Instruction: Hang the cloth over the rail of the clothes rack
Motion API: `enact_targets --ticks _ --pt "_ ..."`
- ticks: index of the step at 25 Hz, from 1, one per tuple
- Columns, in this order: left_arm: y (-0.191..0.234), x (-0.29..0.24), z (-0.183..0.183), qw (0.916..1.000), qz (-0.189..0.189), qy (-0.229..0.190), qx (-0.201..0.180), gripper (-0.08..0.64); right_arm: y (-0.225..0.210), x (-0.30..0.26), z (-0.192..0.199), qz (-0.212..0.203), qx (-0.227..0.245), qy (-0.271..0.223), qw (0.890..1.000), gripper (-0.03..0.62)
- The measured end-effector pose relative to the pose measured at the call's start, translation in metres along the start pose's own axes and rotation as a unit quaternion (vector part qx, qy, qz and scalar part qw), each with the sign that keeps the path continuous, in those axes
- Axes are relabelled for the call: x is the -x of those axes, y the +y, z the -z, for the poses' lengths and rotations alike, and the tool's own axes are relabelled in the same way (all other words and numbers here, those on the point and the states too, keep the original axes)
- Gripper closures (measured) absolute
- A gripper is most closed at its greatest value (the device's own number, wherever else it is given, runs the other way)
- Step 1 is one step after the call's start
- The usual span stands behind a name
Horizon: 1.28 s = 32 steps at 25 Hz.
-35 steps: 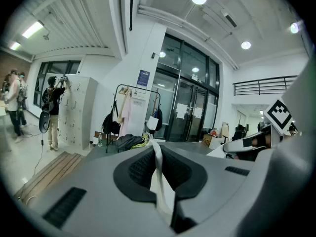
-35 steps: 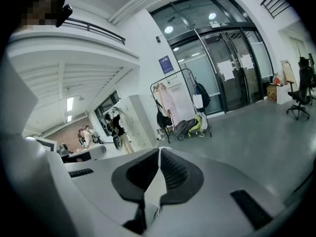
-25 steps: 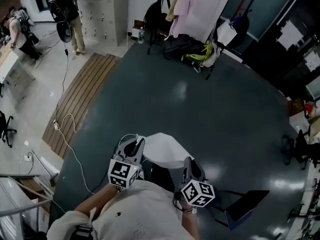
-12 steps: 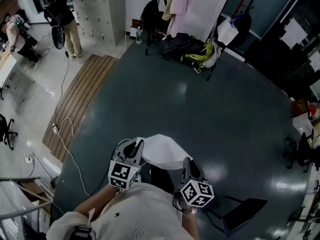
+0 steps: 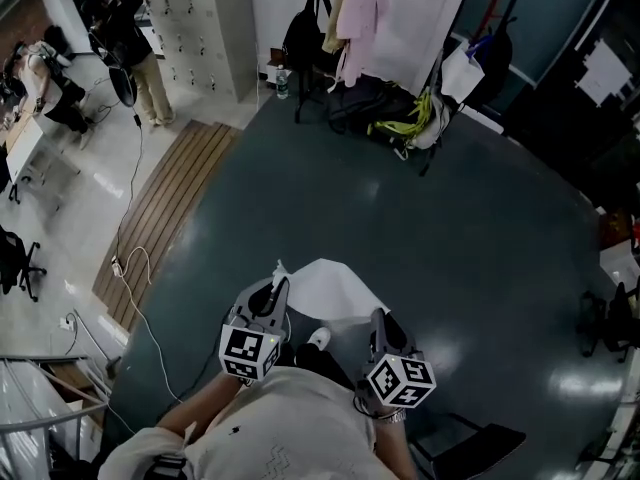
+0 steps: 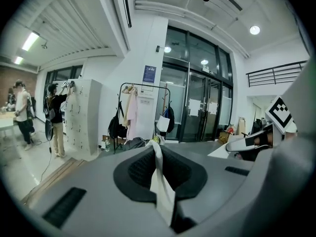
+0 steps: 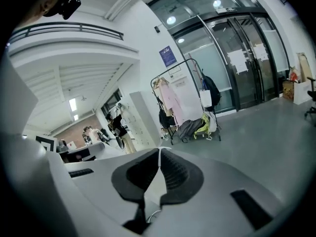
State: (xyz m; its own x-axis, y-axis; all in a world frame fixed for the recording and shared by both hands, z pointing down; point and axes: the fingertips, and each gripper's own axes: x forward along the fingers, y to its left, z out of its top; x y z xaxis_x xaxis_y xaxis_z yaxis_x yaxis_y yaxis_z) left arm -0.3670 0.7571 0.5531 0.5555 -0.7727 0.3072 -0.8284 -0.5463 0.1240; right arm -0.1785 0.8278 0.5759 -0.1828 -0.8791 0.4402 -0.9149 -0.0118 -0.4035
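Note:
A white cloth (image 5: 330,293) hangs stretched between my two grippers above the dark floor, in front of my body. My left gripper (image 5: 276,288) is shut on one corner of it; that corner runs as a pale strip between the jaws (image 6: 158,174). My right gripper (image 5: 378,318) is shut on the other corner, seen as a thin white fold (image 7: 157,179). The clothes rack (image 5: 400,38) stands far ahead by the wall, a black frame on wheels with pink and pale garments on its rail (image 6: 144,85). In the right gripper view the clothes rack (image 7: 183,100) shows ahead and slightly right.
Bags and a yellow-green item (image 5: 395,118) lie under the rack. A wooden slatted strip (image 5: 165,203) and a white cable (image 5: 135,268) run along the left. People stand by white lockers (image 5: 205,23) at the far left. A dark chair (image 5: 470,438) sits behind my right side.
The whole floor view has slid toward me: I have walked forward, and the rack sits nearer the top of the head view. Both grippers keep the cloth held the same way.

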Motion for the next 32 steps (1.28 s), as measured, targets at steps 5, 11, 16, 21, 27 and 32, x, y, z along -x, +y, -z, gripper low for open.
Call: enact_targets --ticks 5,11,16,21,27,32 --pt "-0.009 -0.030 -0.012 0.9999 -0.009 -0.005 0.001 0.535 -0.019 -0.017 -0.030 -0.012 0.008 -0.008 1.000 0.566" --pt "-0.008 -0.064 -0.032 0.9999 -0.006 -0.011 0.000 0.535 -0.033 -0.039 -0.056 -0.007 -0.002 -0.014 1.000 0.566" --pt "0.001 -0.110 -0.043 1.0000 0.001 -0.007 0.002 0.535 -0.048 -0.072 -0.079 0.000 0.002 -0.010 1.000 0.566" --pt "0.024 -0.168 -0.056 0.9998 0.018 0.001 0.012 0.535 -0.061 -0.120 -0.109 0.019 -0.002 -0.009 1.000 0.566" --pt "0.063 -0.235 -0.080 0.9988 0.046 0.003 0.017 0.535 -0.053 -0.195 -0.141 0.033 0.005 0.004 0.999 0.568" --pt "0.100 -0.290 -0.104 0.9975 0.069 0.004 0.011 0.535 -0.047 -0.246 -0.171 0.051 0.000 -0.007 0.999 0.566"
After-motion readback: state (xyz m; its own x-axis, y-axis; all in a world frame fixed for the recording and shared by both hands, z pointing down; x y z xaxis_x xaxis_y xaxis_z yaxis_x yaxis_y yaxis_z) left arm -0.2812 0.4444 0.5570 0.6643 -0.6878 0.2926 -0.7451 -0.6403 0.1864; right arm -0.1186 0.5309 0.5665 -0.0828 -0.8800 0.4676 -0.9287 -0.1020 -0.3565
